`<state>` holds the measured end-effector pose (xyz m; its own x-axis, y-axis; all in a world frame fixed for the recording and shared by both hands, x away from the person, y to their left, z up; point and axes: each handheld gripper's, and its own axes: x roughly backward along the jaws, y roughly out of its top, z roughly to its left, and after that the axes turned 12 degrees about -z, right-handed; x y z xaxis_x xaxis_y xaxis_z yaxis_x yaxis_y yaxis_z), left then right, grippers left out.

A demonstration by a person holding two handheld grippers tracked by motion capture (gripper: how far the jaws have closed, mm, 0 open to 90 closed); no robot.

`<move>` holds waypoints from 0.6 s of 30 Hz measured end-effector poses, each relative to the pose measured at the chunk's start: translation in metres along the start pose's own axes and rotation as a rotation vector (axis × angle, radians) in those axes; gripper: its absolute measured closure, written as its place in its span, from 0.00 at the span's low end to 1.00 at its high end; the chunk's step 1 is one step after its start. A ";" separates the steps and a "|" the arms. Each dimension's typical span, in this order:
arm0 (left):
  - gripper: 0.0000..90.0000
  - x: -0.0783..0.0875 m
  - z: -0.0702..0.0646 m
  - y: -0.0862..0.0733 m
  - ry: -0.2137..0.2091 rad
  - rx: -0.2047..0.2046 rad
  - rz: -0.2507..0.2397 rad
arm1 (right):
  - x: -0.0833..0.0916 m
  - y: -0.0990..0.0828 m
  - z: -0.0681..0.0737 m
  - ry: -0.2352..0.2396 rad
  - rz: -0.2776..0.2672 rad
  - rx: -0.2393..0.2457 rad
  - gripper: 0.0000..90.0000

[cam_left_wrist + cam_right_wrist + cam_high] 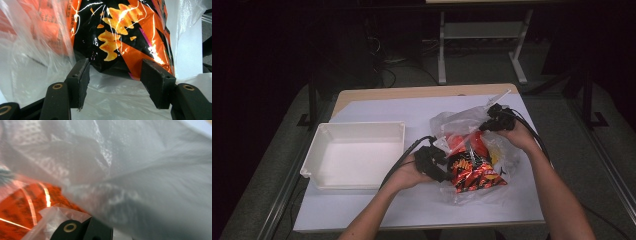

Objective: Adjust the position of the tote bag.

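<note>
Left gripper view: left tongs point(115, 82) stand open, the snack bag's point(120, 35) lower end between the pads, untouched, long axis running away from them. Right tongs point(490, 124) are clamped on the plastic bag point(452, 122) at its far side.

High overhead view; two close views sharing the snack bag point(125, 37).

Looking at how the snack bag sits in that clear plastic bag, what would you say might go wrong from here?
1. The left gripper is open, its pads either side of the black-and-orange snack bag with clear film beneath; closing may pinch the film too.
2. The right gripper is shut on the clear plastic bag; a hard pull might tear it.
3. The glossy packet could slip and miss the white tray.
</note>
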<state>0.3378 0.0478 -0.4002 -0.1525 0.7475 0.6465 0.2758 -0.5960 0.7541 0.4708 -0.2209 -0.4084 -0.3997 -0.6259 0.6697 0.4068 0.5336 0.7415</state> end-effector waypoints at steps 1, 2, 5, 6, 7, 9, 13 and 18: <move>0.45 0.000 0.000 0.000 -0.002 0.001 0.002 | -0.001 -0.002 -0.001 0.007 0.006 -0.007 1.00; 0.45 -0.001 0.000 0.000 -0.008 0.004 0.008 | -0.002 -0.003 -0.001 0.017 0.013 -0.008 1.00; 0.45 -0.001 -0.003 0.000 -0.016 -0.002 0.018 | -0.003 -0.007 0.001 0.063 0.057 -0.004 1.00; 0.45 -0.001 -0.003 0.000 -0.020 -0.004 0.018 | -0.004 -0.009 0.003 0.087 0.084 0.002 1.00; 0.45 -0.001 -0.005 -0.001 -0.025 -0.002 0.013 | -0.005 -0.012 0.004 0.103 0.110 0.001 1.00; 0.45 -0.001 -0.009 -0.002 -0.034 -0.015 0.018 | -0.004 -0.019 0.007 0.129 0.129 0.011 1.00; 0.44 -0.001 -0.015 -0.004 -0.047 -0.024 0.021 | 0.008 -0.030 0.009 0.168 0.102 -0.008 1.00; 0.43 -0.005 -0.021 -0.006 -0.069 -0.030 0.021 | 0.026 -0.048 0.012 0.193 0.079 -0.019 1.00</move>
<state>0.3166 0.0414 -0.4061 -0.0813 0.7525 0.6535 0.2496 -0.6194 0.7443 0.4311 -0.2556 -0.4259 -0.2018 -0.6811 0.7038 0.4463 0.5757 0.6851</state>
